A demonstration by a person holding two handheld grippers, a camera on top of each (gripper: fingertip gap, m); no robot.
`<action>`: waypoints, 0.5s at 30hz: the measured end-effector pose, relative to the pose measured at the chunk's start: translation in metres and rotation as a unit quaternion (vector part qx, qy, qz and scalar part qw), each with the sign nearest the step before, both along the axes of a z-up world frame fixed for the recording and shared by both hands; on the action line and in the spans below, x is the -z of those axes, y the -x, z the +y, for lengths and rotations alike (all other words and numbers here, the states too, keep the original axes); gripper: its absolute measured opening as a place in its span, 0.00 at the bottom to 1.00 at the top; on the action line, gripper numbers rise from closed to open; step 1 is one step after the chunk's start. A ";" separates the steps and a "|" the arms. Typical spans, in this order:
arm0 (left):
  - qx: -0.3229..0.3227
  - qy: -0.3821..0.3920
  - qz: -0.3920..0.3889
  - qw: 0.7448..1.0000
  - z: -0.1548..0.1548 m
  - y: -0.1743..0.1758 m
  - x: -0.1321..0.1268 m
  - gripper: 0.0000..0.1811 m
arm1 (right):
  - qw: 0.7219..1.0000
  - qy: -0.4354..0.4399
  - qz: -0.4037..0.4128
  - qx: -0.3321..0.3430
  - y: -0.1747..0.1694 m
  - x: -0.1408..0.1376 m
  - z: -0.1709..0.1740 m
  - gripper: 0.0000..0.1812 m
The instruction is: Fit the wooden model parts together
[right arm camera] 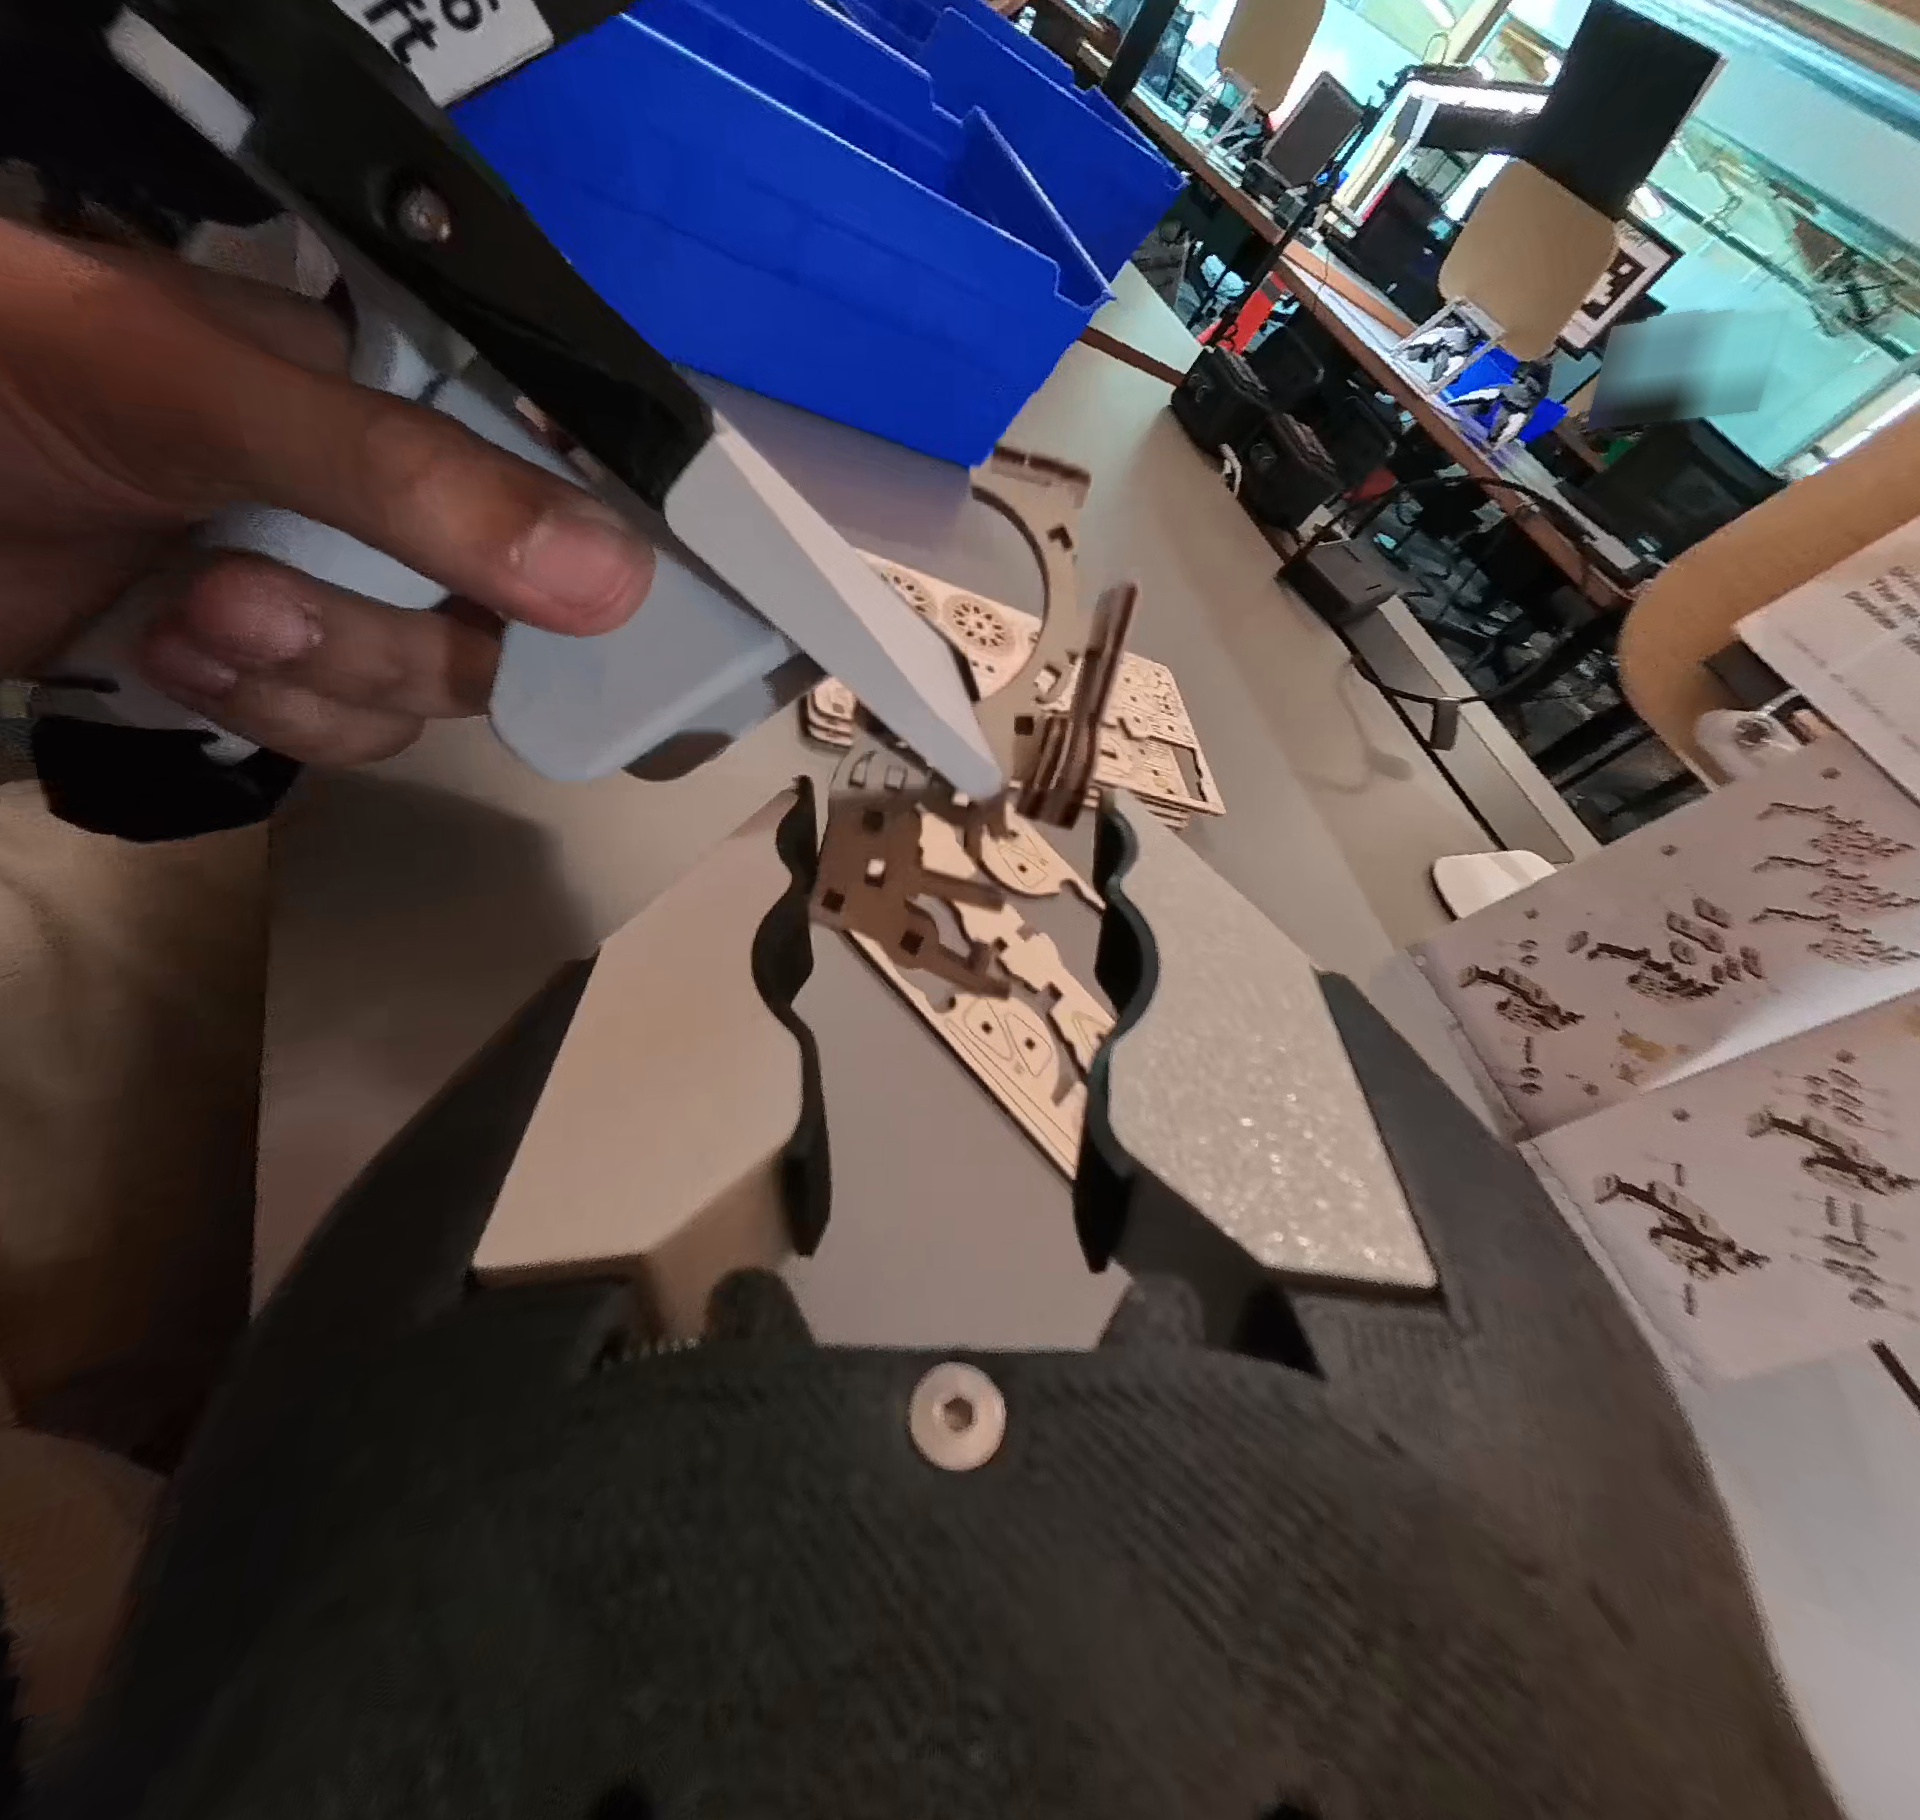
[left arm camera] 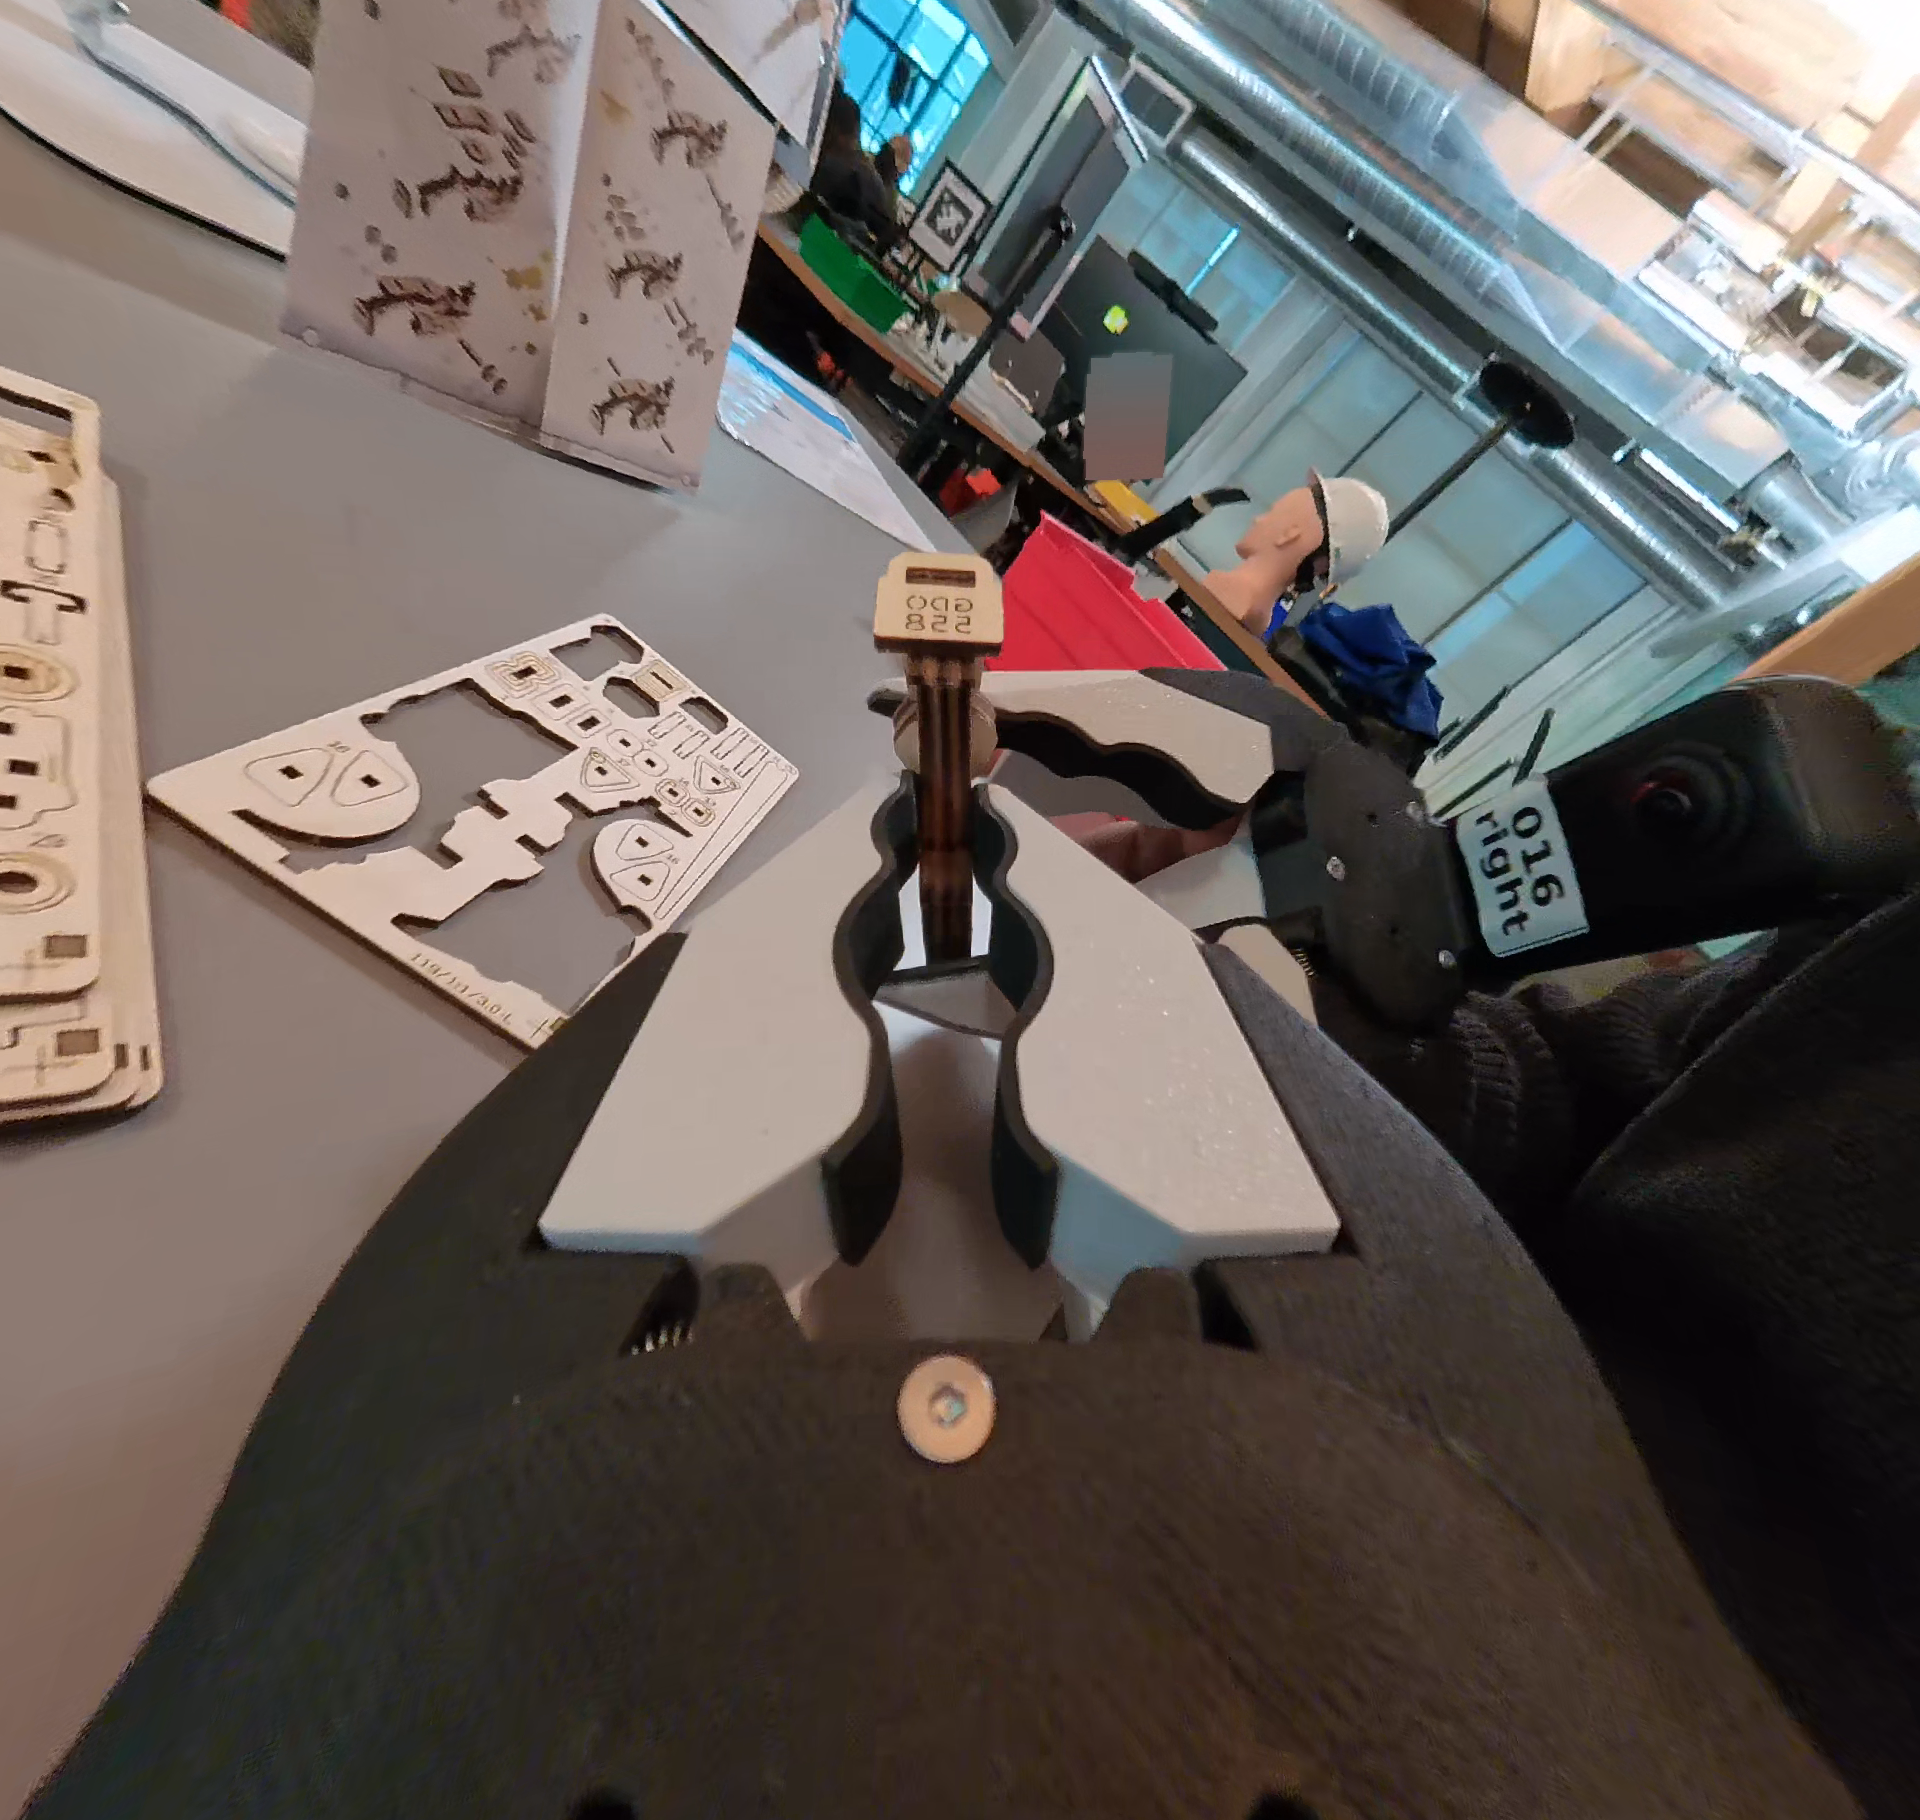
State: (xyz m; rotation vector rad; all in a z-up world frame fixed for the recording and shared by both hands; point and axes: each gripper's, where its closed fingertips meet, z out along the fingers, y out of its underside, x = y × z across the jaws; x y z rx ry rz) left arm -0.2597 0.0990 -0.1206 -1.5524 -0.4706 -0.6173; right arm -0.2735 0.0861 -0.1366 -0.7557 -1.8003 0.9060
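Left tongs (left arm camera: 943, 835) clamped on thin laminated wooden model part (left arm camera: 941, 690), right tongs (right arm camera: 951, 835) parted around flat slotted wooden piece (right arm camera: 883, 877), grey counter (left arm camera: 312, 565) beneath.

Left claw (left arm camera: 948, 840) and right claw (right arm camera: 951, 825): grey fingers, wavy black pads, textured black bodies, one silver screw each, white labels. Dark knit sleeve (left arm camera: 1507, 1053).

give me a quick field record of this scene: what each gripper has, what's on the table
left hand-held gripper: shut on an upright wooden assembly
right hand-held gripper: open, fingers either side of the wooden assembly, not clamped
table: grey, holds a cut-out wooden sheet and a stack of sheets
instructions: folded paper standing behind
bins: blue, far edge
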 end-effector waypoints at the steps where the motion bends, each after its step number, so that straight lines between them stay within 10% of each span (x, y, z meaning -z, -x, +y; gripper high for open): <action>1: 0.007 0.005 0.005 1.000 0.004 -0.003 0.002 0.04 | 1.000 -0.005 0.002 0.005 -0.002 0.000 0.003 0.29; 15: 0.071 -0.012 0.005 0.997 0.031 -0.021 -0.004 0.04 | 0.998 0.004 -0.003 0.060 -0.017 -0.003 0.033 0.25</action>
